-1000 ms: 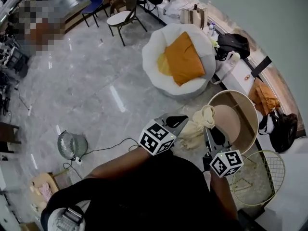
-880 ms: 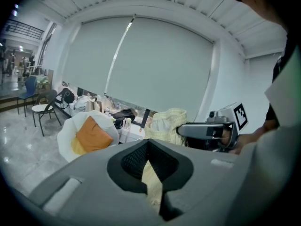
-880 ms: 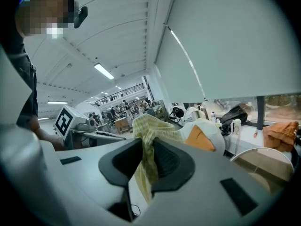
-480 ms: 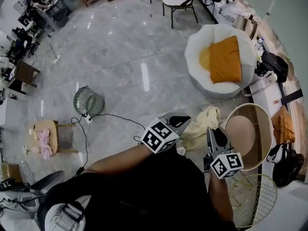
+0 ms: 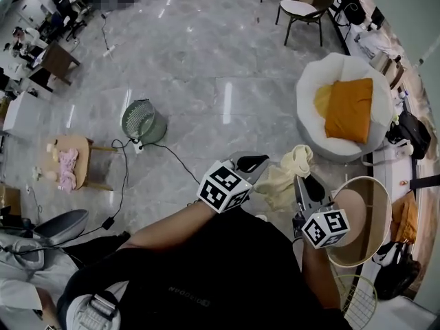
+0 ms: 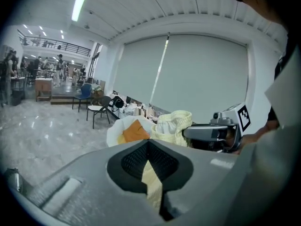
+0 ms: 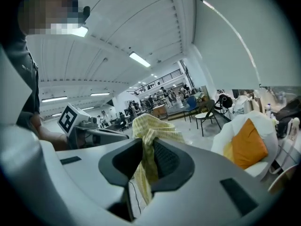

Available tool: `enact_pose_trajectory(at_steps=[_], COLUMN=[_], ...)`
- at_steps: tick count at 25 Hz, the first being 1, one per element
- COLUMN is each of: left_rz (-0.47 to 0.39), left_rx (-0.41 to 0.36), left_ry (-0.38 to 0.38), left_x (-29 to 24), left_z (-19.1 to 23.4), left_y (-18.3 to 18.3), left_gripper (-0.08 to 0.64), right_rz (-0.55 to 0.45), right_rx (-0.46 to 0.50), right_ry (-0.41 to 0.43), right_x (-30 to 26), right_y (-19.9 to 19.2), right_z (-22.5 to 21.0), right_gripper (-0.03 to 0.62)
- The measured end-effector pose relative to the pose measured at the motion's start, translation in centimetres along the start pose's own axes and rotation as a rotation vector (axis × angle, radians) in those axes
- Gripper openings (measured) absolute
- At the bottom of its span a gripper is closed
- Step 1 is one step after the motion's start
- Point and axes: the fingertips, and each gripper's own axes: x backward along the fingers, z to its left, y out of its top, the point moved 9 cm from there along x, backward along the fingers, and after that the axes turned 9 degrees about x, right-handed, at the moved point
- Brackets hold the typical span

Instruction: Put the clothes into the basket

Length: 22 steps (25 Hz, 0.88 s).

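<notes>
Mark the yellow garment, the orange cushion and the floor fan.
yellow garment [image 5: 280, 181]: head view, the bunched middle of the cloth.
orange cushion [image 5: 350, 108]: head view, centre of its top face.
floor fan [image 5: 143, 121]: head view, middle of its round grille.

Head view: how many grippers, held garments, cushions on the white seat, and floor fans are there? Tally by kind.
grippers: 2, left gripper and right gripper
garment: 1, pale yellow, clamped by both grippers
cushions: 2, orange cushion and yellow cushion
fan: 1
total: 6
</notes>
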Motion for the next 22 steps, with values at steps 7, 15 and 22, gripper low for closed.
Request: enact_pose_trajectory(at_steps=[7, 15, 22], left_rz=[-0.058, -0.099, -0.136], left_rx=[0.029, 0.060, 0.098], left_ry=[0.066, 0.107, 0.171], left_x=[3.7, 7.8, 12.6], left_z=[6.7, 15.9, 24.0], left_y=[2.4, 4.3, 4.9], left_gripper=[0.000, 0.000, 0.000], right_rz=[0.007, 0.031, 0.074], right_rx=[0.023, 0.029, 0.054], right_ry=[0.073, 0.147, 0.241], right_x=[-7.7, -17.9, -27.3], right_y=[2.8, 5.1, 5.9], right_z=[2.4, 6.3, 11.2], right_gripper=[0.078, 0.078, 0.078])
